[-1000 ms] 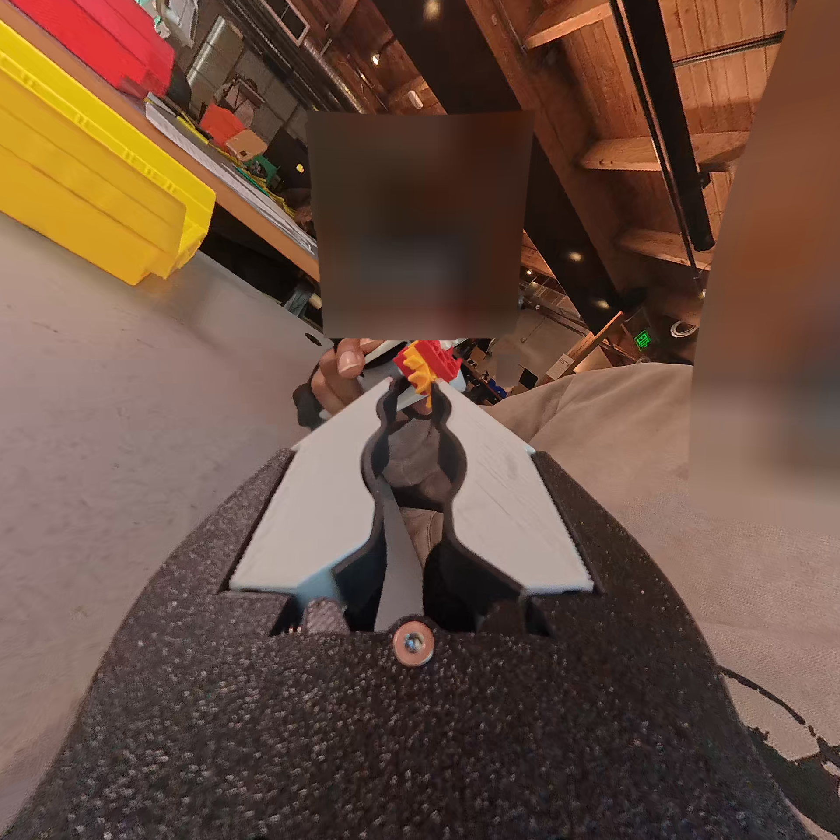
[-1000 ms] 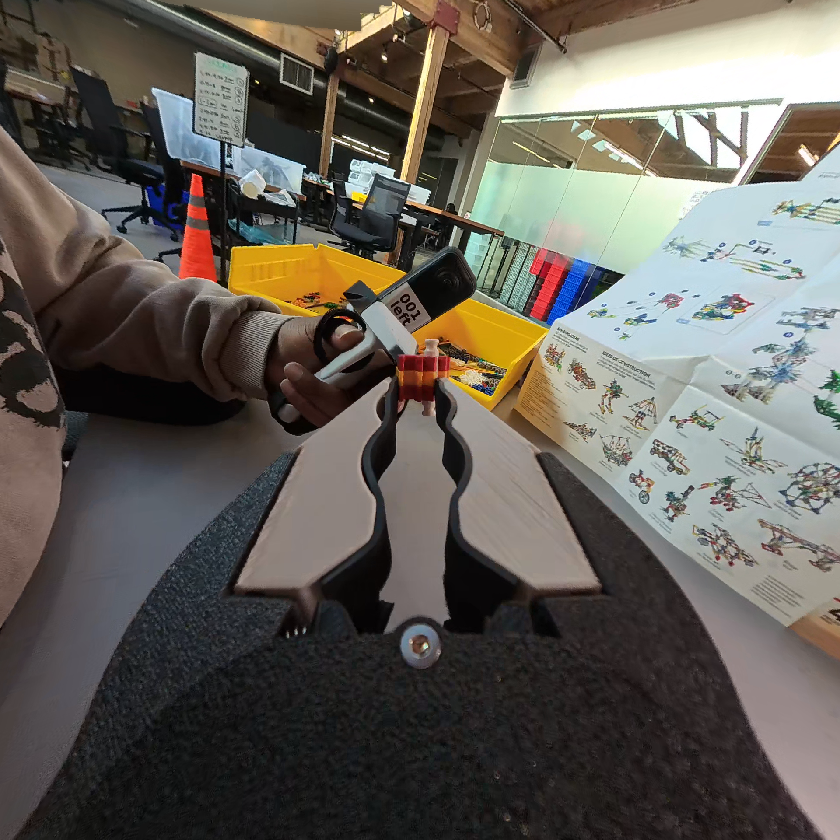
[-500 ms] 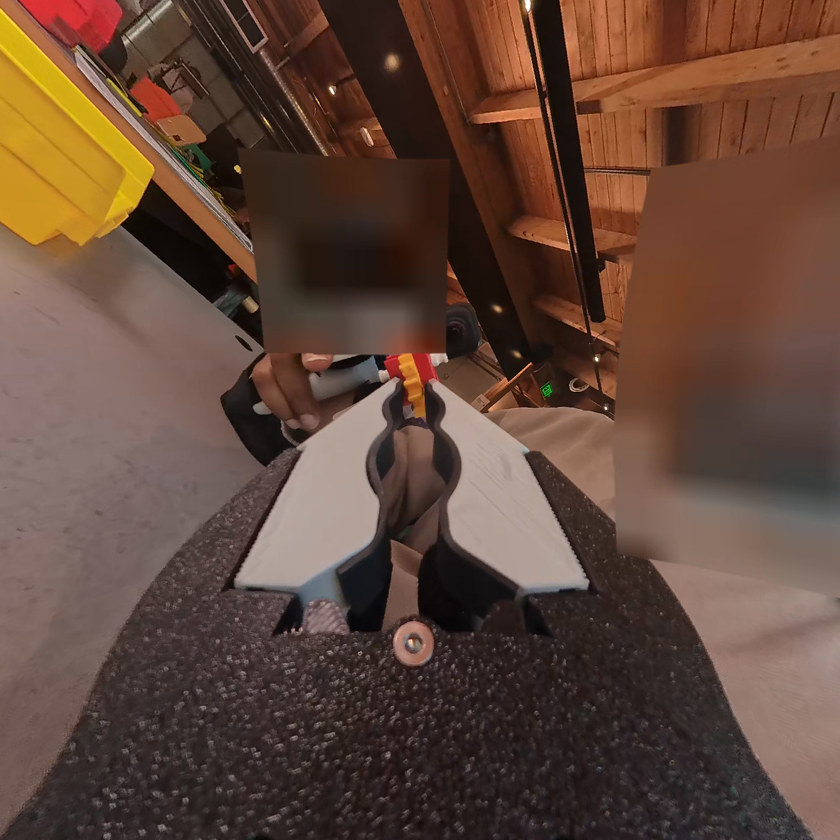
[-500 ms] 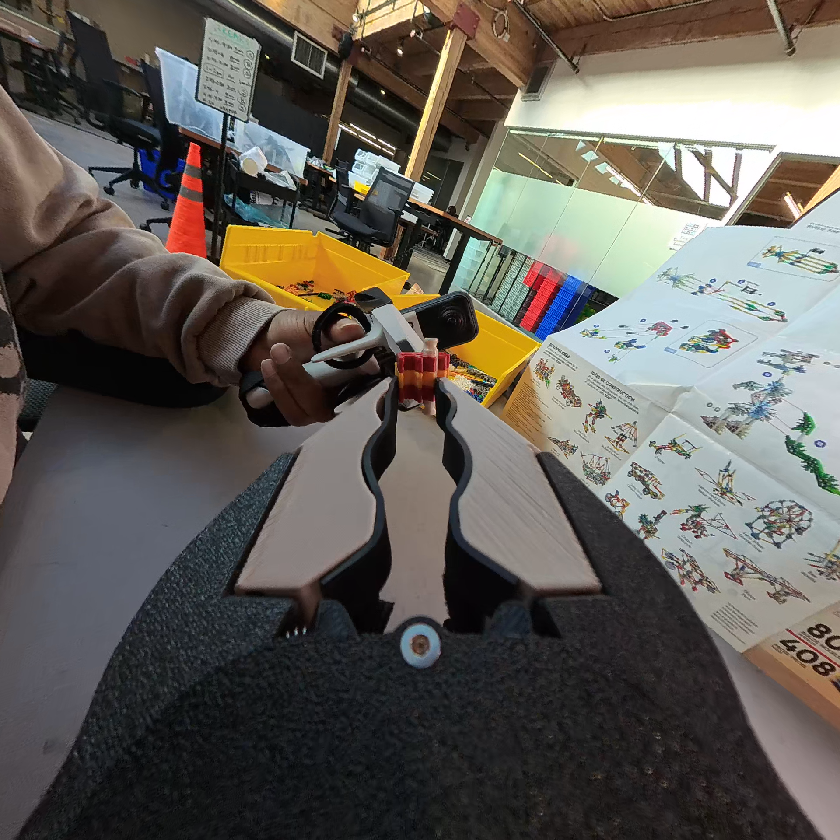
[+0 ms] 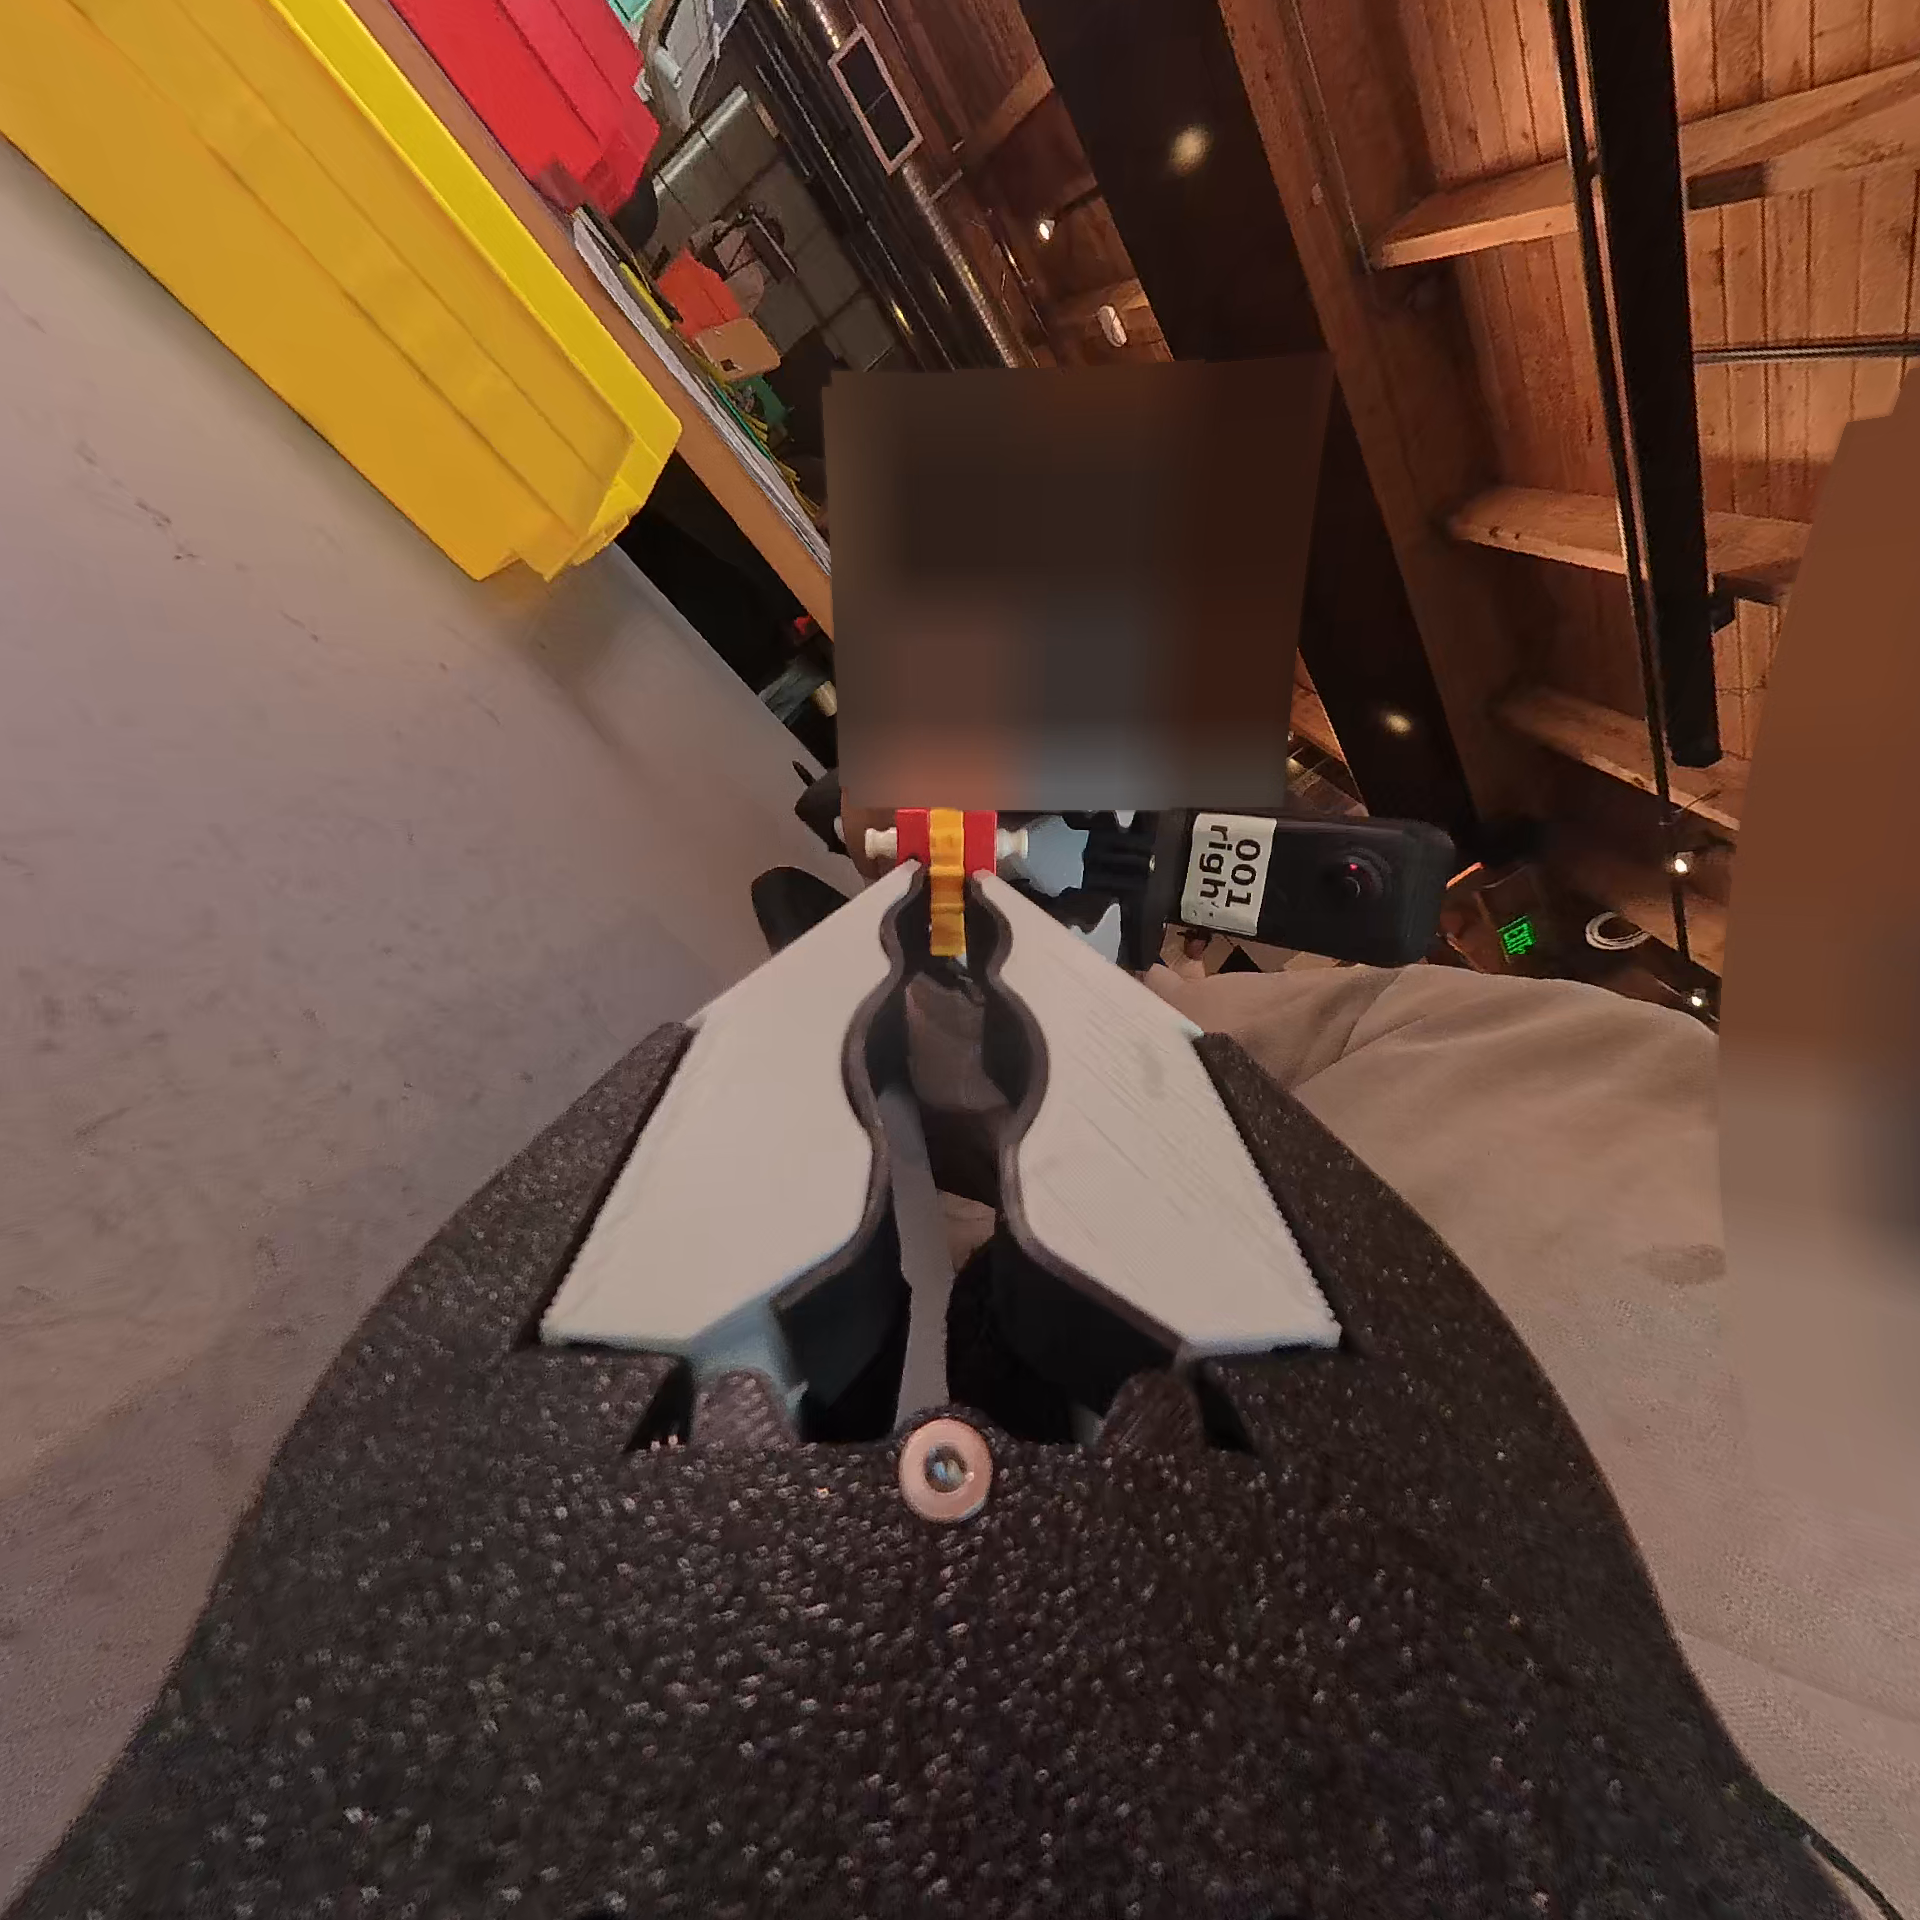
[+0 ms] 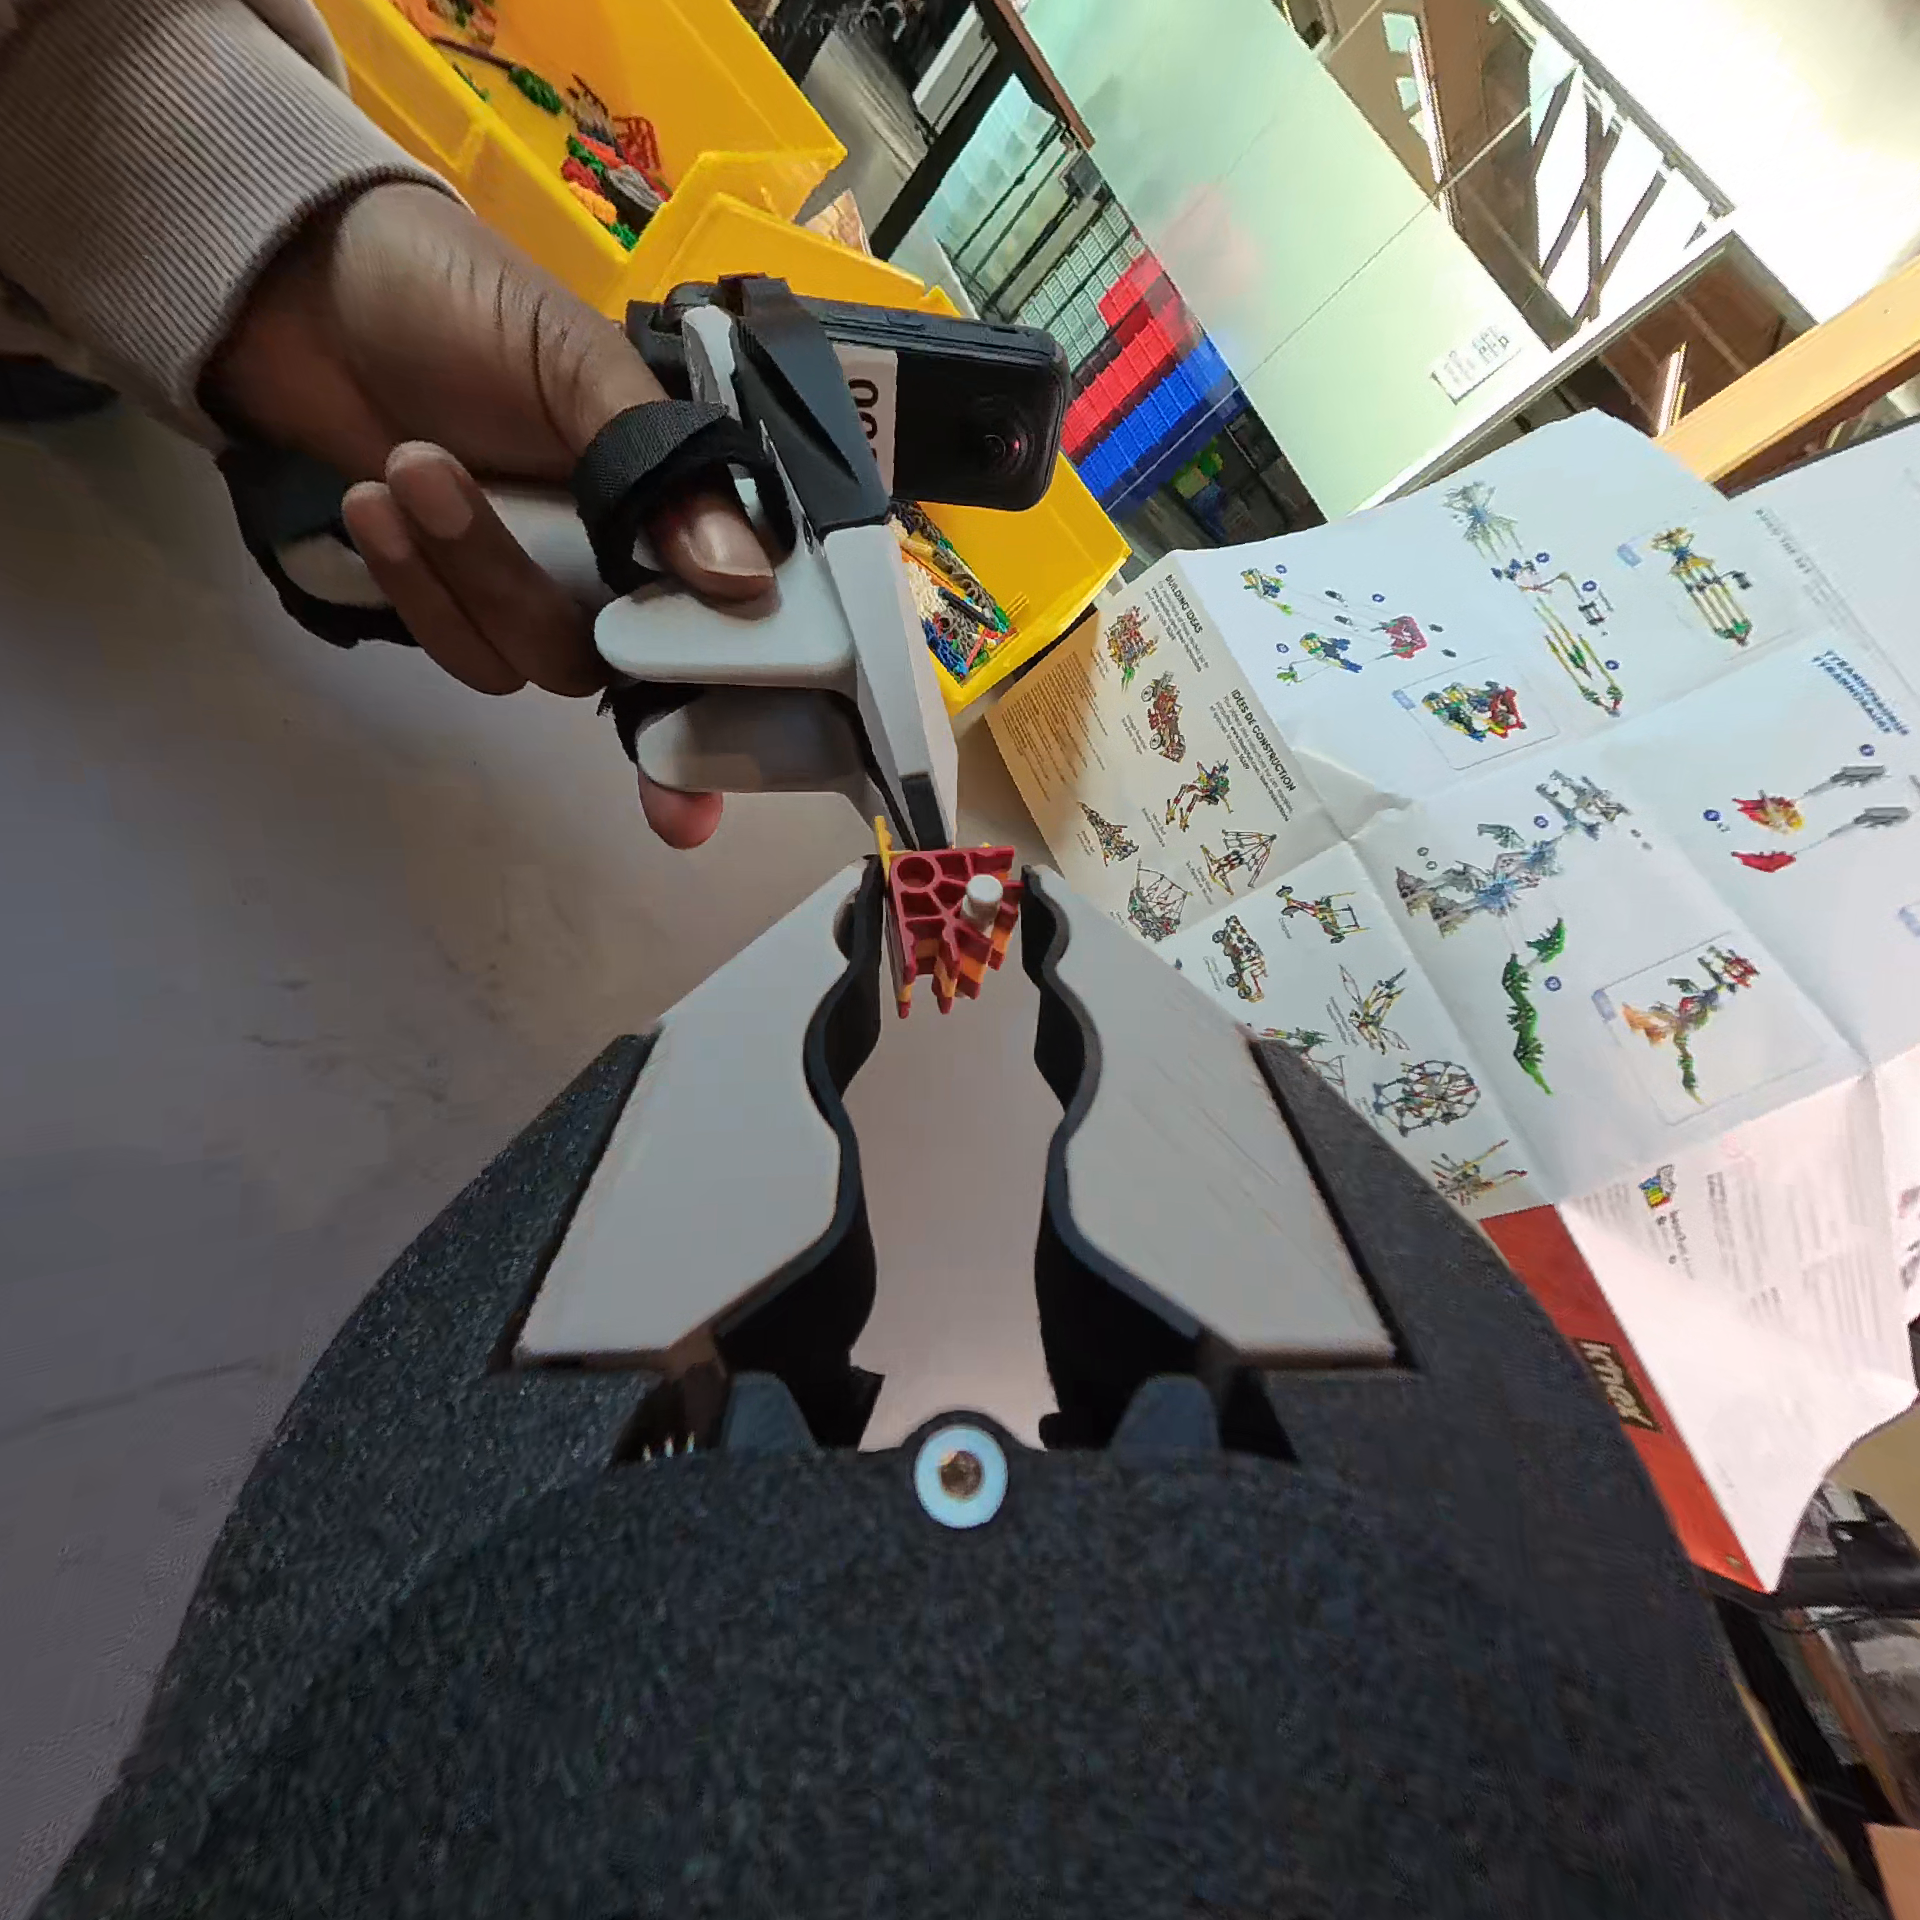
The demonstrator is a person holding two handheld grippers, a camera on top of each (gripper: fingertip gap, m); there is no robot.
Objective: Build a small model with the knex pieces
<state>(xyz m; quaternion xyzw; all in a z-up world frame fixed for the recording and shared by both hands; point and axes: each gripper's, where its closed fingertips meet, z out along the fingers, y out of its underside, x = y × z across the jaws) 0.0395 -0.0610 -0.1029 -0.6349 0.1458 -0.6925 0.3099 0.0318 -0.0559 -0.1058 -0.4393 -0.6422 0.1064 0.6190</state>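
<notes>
Left hand-held gripper (image 5: 943,881) is clamped on the yellow piece of a small red-and-yellow connector stack (image 5: 945,850) with a white rod through it, held up above the grey desk (image 5: 312,831). Right hand-held gripper (image 6: 940,883) has its fingers spread wide around the same stack, not clearly pinching it. Yellow bins (image 6: 727,197) and an instruction sheet (image 6: 1507,831) lie behind.
</notes>
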